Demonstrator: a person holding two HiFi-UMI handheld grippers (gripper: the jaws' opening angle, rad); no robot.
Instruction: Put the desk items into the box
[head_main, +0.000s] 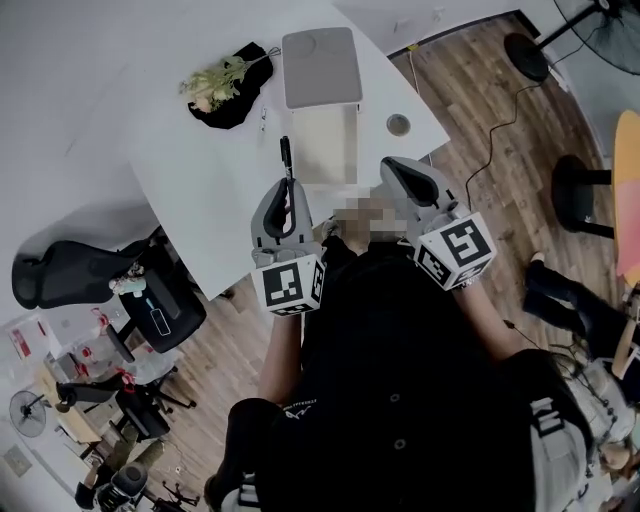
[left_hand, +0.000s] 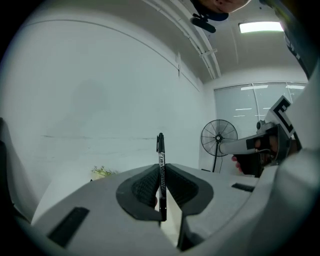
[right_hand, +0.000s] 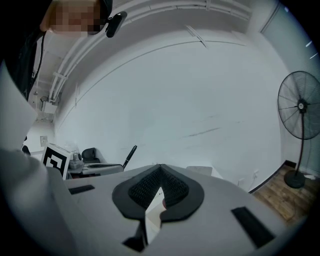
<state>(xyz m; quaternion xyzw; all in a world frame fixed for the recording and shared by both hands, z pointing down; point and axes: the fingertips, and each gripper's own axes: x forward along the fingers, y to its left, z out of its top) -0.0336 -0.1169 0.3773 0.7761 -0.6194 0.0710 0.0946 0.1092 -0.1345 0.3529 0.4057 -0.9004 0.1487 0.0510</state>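
Left claw (left_hand: 161, 175) clamps marker (left_hand: 160, 147) along its jaws, cap end forward.

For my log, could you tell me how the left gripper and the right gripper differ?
The left gripper is shut on a black marker; the right gripper is shut on nothing. The right gripper reaches further forward than the left gripper. Both are grey with black pads.

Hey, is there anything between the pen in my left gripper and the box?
Nothing visible. The left gripper is clamped on the pen just short of the box, which looks open, its grey lid lying behind it.
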